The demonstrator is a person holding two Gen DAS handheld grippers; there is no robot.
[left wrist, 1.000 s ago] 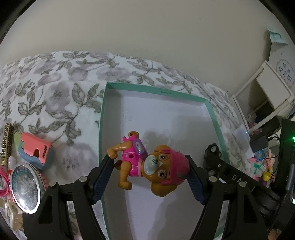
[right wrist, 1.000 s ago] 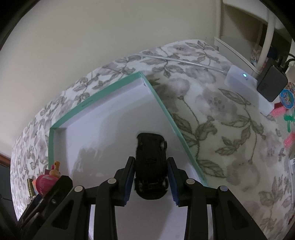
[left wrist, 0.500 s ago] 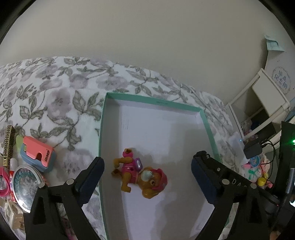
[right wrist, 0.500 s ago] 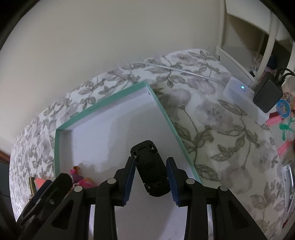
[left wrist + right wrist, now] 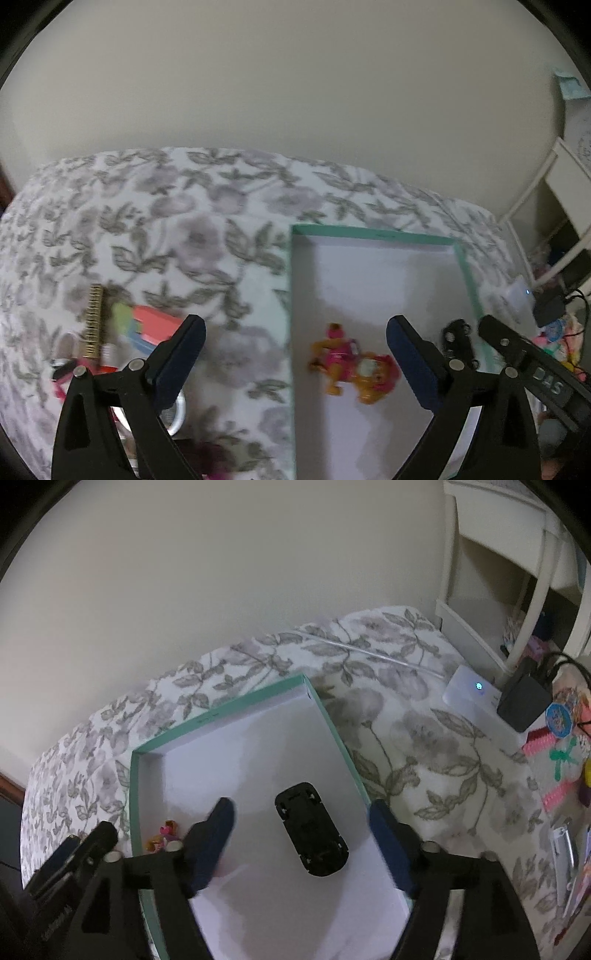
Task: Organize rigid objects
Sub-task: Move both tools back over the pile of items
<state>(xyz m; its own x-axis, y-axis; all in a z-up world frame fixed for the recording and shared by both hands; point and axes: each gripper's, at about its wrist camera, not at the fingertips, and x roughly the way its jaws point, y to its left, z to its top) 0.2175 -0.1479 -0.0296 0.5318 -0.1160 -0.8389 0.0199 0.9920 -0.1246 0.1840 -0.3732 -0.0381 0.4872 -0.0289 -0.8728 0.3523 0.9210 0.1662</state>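
Both grippers, left gripper (image 5: 295,354) and right gripper (image 5: 301,834), are opening with nothing gripped, so your toy dog (image 5: 354,365) and black car (image 5: 312,836) lie in the teal box (image 5: 221,710), leaving the clutter (image 5: 110,332) at lower left on the bed (image 5: 166,229).

Left tongs (image 5: 295,345) opening, nothing between the pads, pup toy (image 5: 354,363) lying in teal-rimmed box (image 5: 373,233) near its left wall, black toy car (image 5: 460,343) by the right wall, blurred clutter, perhaps a comb (image 5: 93,320), on floral bed (image 5: 166,229).
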